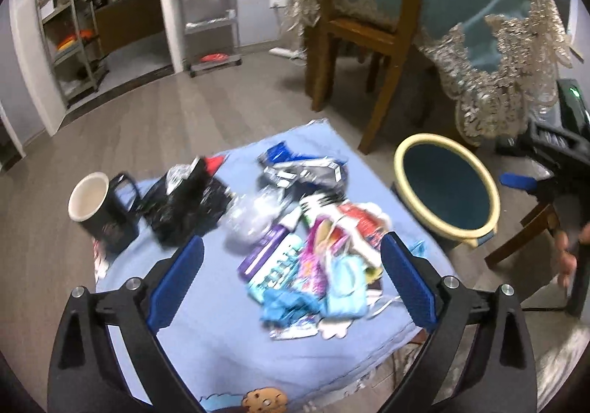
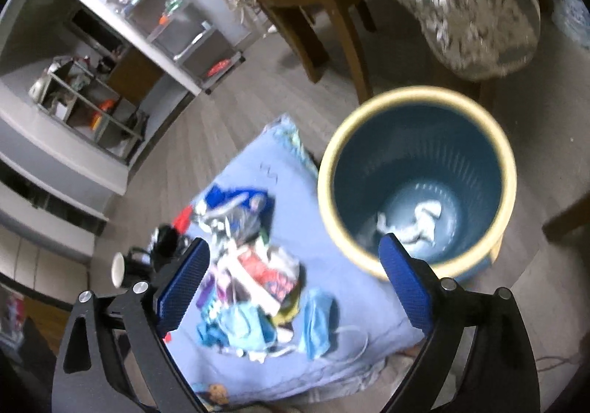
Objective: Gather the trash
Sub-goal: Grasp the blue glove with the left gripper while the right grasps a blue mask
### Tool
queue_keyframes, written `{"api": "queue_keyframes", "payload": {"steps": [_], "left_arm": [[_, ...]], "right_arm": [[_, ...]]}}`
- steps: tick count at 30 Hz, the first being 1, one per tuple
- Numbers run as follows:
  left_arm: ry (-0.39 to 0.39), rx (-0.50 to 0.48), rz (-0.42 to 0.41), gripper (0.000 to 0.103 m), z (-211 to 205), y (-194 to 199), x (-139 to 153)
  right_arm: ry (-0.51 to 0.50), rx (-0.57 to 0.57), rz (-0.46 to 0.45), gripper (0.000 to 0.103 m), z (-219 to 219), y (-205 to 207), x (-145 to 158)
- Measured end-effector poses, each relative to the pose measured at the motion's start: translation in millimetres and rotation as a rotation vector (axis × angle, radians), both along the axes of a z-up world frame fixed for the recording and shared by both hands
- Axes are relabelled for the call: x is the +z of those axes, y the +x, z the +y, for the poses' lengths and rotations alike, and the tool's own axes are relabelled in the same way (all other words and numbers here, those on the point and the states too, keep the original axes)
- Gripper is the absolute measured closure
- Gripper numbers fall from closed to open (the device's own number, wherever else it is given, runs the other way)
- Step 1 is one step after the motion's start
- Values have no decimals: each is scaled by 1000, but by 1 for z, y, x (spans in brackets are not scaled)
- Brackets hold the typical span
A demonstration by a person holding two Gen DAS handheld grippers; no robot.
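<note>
The left gripper [image 1: 291, 258] has its jaws spread wide with nothing between the blue pads, and it hangs over a low tabletop covered by a light blue cloth [image 1: 221, 332]. Below it lies the trash [image 1: 306, 228]: a loose heap of wrappers, packets and blue face masks at the middle of the cloth, with a clear plastic bag [image 1: 254, 214] at its left edge and a silver and blue pouch [image 1: 306, 169] at its far side. A black bag [image 1: 188, 206] lies left of the heap, and a black mug [image 1: 103, 210] with a white inside stands at the left edge of the cloth.

The right gripper [image 2: 293, 258] also has its jaws spread and empty. The bin [image 2: 416, 184], blue with a cream rim, stands on the floor just beside the cloth's right edge, and crumpled white paper [image 2: 424, 221] lies on its bottom. In the right wrist view the right pad overlaps the bin's near rim; whether it touches cannot be told.

A wooden chair [image 1: 361, 25] and a table draped in teal cloth with lace [image 1: 497, 44] stand far behind. Metal shelves [image 1: 210, 3] line the far wall.
</note>
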State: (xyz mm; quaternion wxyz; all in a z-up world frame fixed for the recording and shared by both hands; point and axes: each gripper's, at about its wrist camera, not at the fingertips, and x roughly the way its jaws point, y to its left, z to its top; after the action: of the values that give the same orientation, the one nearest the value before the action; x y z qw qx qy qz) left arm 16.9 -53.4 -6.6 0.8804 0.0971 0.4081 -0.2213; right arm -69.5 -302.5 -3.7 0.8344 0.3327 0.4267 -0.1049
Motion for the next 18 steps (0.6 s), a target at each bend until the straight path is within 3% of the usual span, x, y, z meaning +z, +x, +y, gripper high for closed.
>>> {"api": "queue_keyframes", "payload": {"steps": [5, 18], "left_arm": [[26, 12, 28, 8, 10, 4, -21], [137, 9, 184, 8, 8, 27, -98]], "right_arm": [[-93, 89, 99, 10, 29, 10, -20], [-135, 230, 256, 10, 63, 47, -64]]}}
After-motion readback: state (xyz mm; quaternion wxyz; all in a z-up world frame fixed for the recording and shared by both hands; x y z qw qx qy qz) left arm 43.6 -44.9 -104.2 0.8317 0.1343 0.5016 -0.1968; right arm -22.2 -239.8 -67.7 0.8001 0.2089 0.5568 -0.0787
